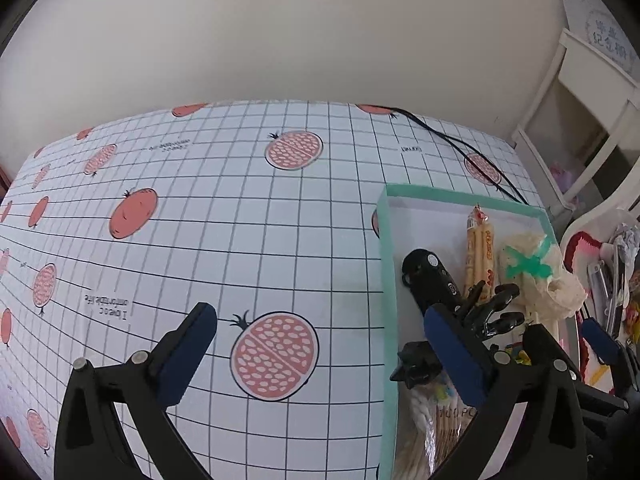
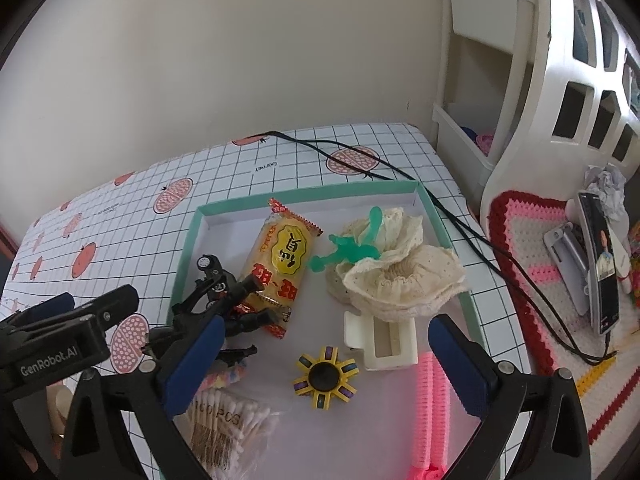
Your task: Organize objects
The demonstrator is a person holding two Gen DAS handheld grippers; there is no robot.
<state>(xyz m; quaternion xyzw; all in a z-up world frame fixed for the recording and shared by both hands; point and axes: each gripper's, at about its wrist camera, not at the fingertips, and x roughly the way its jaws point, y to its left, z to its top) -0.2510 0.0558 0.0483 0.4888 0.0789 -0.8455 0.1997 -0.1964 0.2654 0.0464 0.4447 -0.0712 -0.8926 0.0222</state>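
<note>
A teal-rimmed white box [image 2: 308,196] holds a yellow snack packet [image 2: 280,268], a black toy robot [image 2: 216,300], cream lace fabric [image 2: 404,280], a green plastic piece [image 2: 348,248], a white claw clip [image 2: 384,340], a yellow fidget spinner [image 2: 324,376], a pink comb [image 2: 432,408] and a cotton swab bag [image 2: 224,420]. My right gripper [image 2: 327,323] hovers open above the box, over the spinner, holding nothing. My left gripper [image 1: 320,314] is open over the tablecloth, left of the box [image 1: 386,280], its right finger over the box edge near the toy robot [image 1: 428,280].
The table wears a grid cloth with pomegranate prints [image 1: 276,356]. A black cable [image 2: 400,176] runs along the box's far right side. A white chair [image 2: 520,160] with a crocheted mat [image 2: 532,264] and a phone on a stand [image 2: 600,272] stands to the right.
</note>
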